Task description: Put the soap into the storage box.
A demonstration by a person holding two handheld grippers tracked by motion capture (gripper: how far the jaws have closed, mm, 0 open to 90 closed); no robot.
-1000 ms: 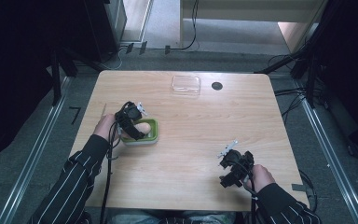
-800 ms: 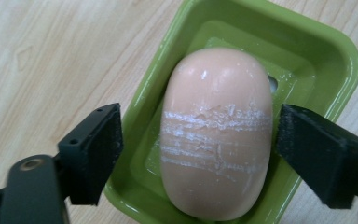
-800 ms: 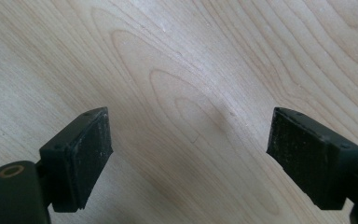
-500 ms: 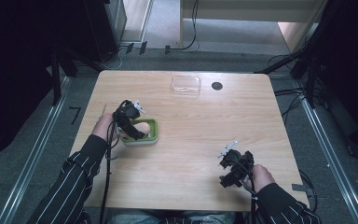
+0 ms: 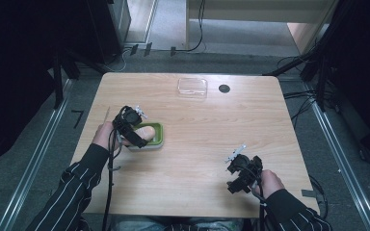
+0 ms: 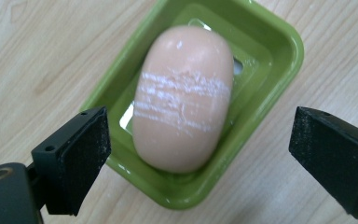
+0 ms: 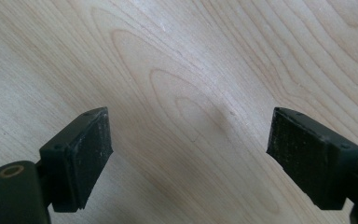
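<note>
Jaws of the left gripper stand wide apart and have just been opening, with the peach-coloured soap lying between and a little beyond them, touched by neither pad. That gap reads as a release: the soap rests lengthwise in the green dish, settled in its hollow, and the white scuffed bands across its middle sit right where pads would have pressed. Pulling the pads off to both sides at once leaves the bar undisturbed, which I judge to be the reason for opening squarely over the dish instead of dragging away. Seen from the high view, the left gripper hovers over the near end of the dish on the wooden table. The right gripper also has its jaws spread, with nothing but bare wood grain between them; it is parked well apart from the dish, probably just keeping out of the way. A clear lid lies far beyond both grippers near the table's far edge, perhaps meant for covering later.
</note>
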